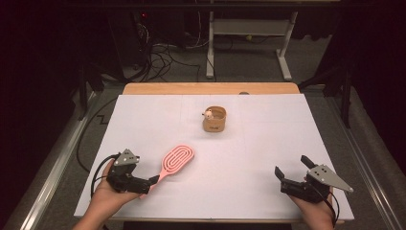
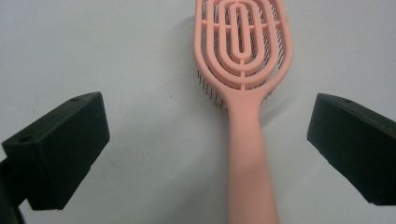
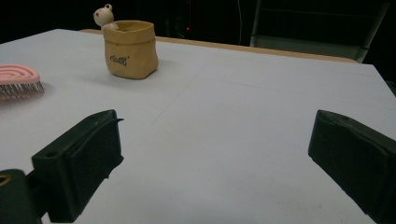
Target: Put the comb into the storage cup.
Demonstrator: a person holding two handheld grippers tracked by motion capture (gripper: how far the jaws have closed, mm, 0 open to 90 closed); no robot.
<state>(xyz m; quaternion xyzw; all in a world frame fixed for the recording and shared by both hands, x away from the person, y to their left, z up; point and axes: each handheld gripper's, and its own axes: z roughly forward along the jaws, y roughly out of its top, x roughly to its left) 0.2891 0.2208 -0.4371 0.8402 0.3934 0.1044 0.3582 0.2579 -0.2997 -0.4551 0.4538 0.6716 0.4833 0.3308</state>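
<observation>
The fingers point(image 2: 65, 149) of the left gripper point(image 1: 154, 179) are standing wide apart, gripping nothing, with the pink hairbrush point(image 2: 243, 93) lying between them, its handle clear of both pads. The brush is resting flat on the white table point(image 1: 268, 143), bristles down, its long axis running from the handle at the gripper up and right toward the tan cup point(image 1: 214, 120) farther back. The left hand point(image 1: 103, 199) is holding its gripper low, aiming along the handle. The right gripper point(image 1: 292, 172) is sitting open too, well apart at the near right edge.
</observation>
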